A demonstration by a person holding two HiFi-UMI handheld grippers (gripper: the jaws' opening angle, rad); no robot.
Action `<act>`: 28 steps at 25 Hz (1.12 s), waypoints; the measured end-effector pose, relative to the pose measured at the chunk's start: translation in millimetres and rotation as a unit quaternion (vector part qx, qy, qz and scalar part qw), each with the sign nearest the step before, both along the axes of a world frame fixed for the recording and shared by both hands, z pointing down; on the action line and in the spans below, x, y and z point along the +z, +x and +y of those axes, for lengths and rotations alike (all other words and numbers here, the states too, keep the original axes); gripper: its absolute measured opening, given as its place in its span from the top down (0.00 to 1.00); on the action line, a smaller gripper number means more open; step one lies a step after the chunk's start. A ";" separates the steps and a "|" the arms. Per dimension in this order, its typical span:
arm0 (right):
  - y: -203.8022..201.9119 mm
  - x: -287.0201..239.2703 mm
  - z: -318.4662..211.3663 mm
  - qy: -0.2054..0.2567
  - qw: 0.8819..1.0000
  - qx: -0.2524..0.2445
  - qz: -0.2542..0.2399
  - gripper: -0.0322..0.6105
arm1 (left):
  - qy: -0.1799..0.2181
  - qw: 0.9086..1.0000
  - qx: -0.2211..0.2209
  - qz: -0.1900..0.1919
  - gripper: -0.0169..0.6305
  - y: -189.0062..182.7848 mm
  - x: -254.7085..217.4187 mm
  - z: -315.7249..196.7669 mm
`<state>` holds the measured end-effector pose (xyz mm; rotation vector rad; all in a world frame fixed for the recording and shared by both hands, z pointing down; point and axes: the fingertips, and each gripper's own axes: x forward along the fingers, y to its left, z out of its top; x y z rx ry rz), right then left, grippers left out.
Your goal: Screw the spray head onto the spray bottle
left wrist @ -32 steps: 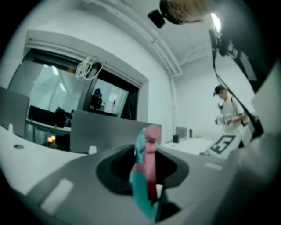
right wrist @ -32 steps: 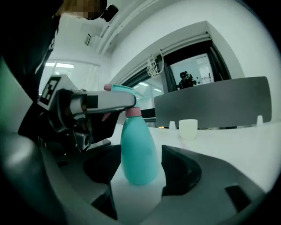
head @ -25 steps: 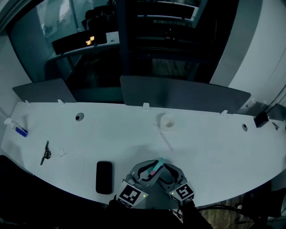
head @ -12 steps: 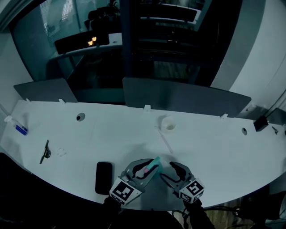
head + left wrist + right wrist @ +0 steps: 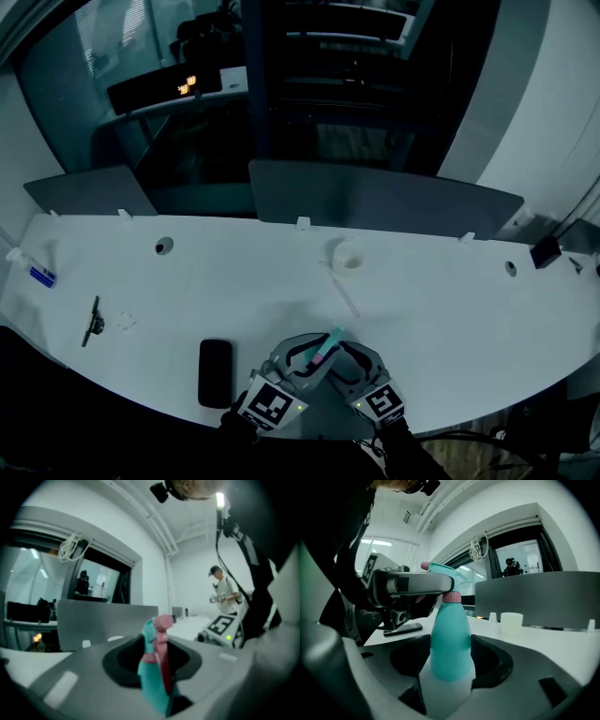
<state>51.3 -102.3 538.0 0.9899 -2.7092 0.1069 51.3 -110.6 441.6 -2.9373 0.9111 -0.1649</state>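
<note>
A teal spray bottle (image 5: 450, 644) with a pink collar stands on the white table (image 5: 441, 309) near its front edge. My right gripper (image 5: 450, 660) has the bottle's body between its jaws; they are closing, and both pads touch its sides. On the neck sits the teal spray head (image 5: 157, 667) with its pink trigger, and my left gripper (image 5: 152, 665) is shut on it. In the head view the two grippers meet around the spray head (image 5: 325, 345): the left gripper (image 5: 302, 356) from the left, the right gripper (image 5: 349, 362) from the right.
A black phone (image 5: 215, 371) lies just left of the grippers. A white cup (image 5: 348, 255) stands further back, and a small bottle (image 5: 28, 267) and a black clip (image 5: 94, 321) lie far left. Grey dividers (image 5: 384, 202) line the table's back edge. A person (image 5: 225, 595) stands in the distance.
Half a second ago my right gripper stood off to the right of the bottle; it has come back around the bottle's body. The left gripper keeps hold of the spray head.
</note>
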 end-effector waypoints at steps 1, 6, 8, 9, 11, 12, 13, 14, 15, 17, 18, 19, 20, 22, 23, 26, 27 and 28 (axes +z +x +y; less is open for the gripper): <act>0.1 0.3 -0.5 -0.003 1.000 -0.029 -0.003 0.52 | 0.000 0.999 0.031 -0.018 0.81 -0.1 2.6 0.9; 8.7 0.2 -1.0 -0.034 0.984 -0.177 -0.006 0.58 | -0.023 0.992 0.121 -0.019 0.80 -0.8 3.2 2.5; 10.5 -0.5 -1.3 -0.048 0.977 -0.206 0.005 0.62 | -0.029 0.991 0.129 -0.012 0.81 0.2 1.8 1.7; 10.6 -0.7 -2.0 -0.057 0.977 -0.203 0.005 0.62 | -0.027 0.992 0.122 -0.011 0.81 0.4 1.1 0.4; 10.4 -2.4 -2.8 -0.072 0.984 -0.164 -0.010 0.62 | -0.016 0.996 0.087 -0.007 0.81 -1.1 0.1 -1.5; 11.0 -4.1 -2.2 -0.072 0.988 -0.132 -0.022 0.62 | -0.010 0.998 0.060 0.001 0.81 -2.7 0.0 -1.7; 11.4 -5.5 -0.8 -0.066 0.993 -0.096 -0.033 0.62 | -0.004 0.999 0.030 0.011 0.81 -4.7 0.2 -1.8; 10.6 -5.4 1.2 -0.056 0.996 -0.062 -0.040 0.62 | 0.001 1.000 0.000 0.022 0.81 -6.5 0.1 -2.0; 7.9 -3.5 3.1 -0.045 0.998 -0.033 -0.041 0.62 | 0.006 0.999 -0.030 0.031 0.81 -7.9 -1.1 -2.3; -1.0 0.0 3.4 -0.022 0.999 0.014 -0.029 0.60 | 0.013 0.996 -0.079 0.041 0.81 -9.2 -5.1 -3.6; -4.6 -0.4 1.4 -0.014 0.999 0.033 -0.021 0.59 | 0.012 0.994 -0.097 0.046 0.81 -10.2 -5.5 -4.7; -6.7 -0.6 -0.7 -0.010 0.999 0.048 -0.014 0.58 | 0.007 0.992 -0.111 0.050 0.81 -11.5 -4.3 -6.3; -7.6 0.2 -2.1 -0.008 0.998 0.057 -0.007 0.58 | 0.001 0.991 -0.119 0.053 0.81 -12.9 -1.6 -7.7; -8.5 2.3 -2.1 -0.010 0.998 0.059 0.005 0.58 | -0.012 0.991 -0.117 0.055 0.81 -13.1 3.4 -7.7; -8.5 4.2 -1.6 -0.013 0.998 0.056 0.009 0.57 | -0.015 0.992 -0.110 0.060 0.81 -10.6 2.4 -6.1; -8.1 7.4 -5.3 -0.025 0.999 0.047 0.009 0.51 | -0.009 0.995 -0.083 0.053 0.80 0.3 -4.3 -0.7; -8.3 7.4 -6.3 -0.028 0.999 0.041 0.008 0.50 | -0.005 0.996 -0.078 0.047 0.80 2.4 -5.8 0.2; -8.5 7.3 -6.4 -0.030 0.999 0.031 0.009 0.50 | -0.002 0.997 -0.072 0.039 0.80 3.3 -6.0 1.1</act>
